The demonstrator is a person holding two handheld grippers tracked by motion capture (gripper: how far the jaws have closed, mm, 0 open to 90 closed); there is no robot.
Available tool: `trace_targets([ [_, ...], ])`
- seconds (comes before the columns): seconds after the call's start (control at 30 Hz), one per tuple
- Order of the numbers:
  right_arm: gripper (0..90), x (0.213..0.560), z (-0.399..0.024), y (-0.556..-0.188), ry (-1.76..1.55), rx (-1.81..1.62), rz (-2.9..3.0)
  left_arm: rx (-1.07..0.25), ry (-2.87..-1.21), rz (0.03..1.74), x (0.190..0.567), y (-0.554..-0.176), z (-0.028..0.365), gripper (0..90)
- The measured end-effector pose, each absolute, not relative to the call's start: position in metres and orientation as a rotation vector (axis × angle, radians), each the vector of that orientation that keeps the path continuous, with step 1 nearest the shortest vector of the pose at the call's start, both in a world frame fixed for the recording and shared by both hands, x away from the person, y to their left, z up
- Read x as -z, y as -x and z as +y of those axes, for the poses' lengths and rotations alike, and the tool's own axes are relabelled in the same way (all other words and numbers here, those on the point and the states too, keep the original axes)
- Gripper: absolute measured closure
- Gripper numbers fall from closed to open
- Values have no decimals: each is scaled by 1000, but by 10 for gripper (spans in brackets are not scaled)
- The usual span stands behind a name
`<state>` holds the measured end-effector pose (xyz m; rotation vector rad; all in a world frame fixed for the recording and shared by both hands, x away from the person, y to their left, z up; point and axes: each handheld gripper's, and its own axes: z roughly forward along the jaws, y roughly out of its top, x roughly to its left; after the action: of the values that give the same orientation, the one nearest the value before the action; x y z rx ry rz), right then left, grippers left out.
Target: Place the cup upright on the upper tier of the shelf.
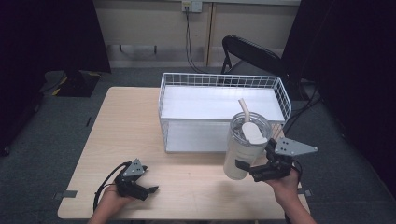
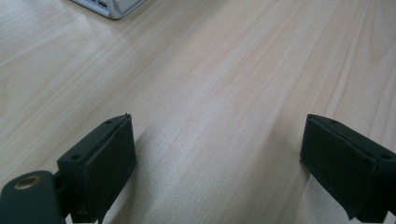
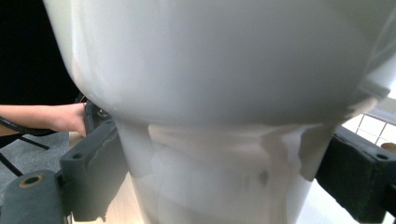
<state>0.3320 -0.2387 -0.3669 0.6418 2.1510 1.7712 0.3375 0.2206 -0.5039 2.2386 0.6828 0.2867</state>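
Your right gripper clamps the narrow base of the tall white plastic tumbler with clear lid and beige straw, held off the pale wooden table before the white wire basket | step: carrying; next likely lift over rim | left gripper spread, idle | grey carpet, black folding chair.

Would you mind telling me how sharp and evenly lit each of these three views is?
High view: table sharp, dark surroundings. Left gripper view: pale wooden tabletop evenly lit, soft shadows under the left tongs. Right gripper view: white plastic tumbler too close, blurred.
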Motion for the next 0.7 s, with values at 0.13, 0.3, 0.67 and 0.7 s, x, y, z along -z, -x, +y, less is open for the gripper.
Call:
trace_targets([
  [0.13,100,362,-239,-333,-644,-1779,2149,-287,-2239,683,504,-338,221,98],
  [0.3,100,353,-239,-337,-642,-1782,2150,-287,-2240,682,504,-338,221,97],
  [0.67,101,336,-238,-343,-637,-1783,2152,-287,-2240,682,504,-338,221,98],
  [0.7,101,336,-238,-343,-637,-1783,2152,-287,-2239,683,504,-338,221,98],
])
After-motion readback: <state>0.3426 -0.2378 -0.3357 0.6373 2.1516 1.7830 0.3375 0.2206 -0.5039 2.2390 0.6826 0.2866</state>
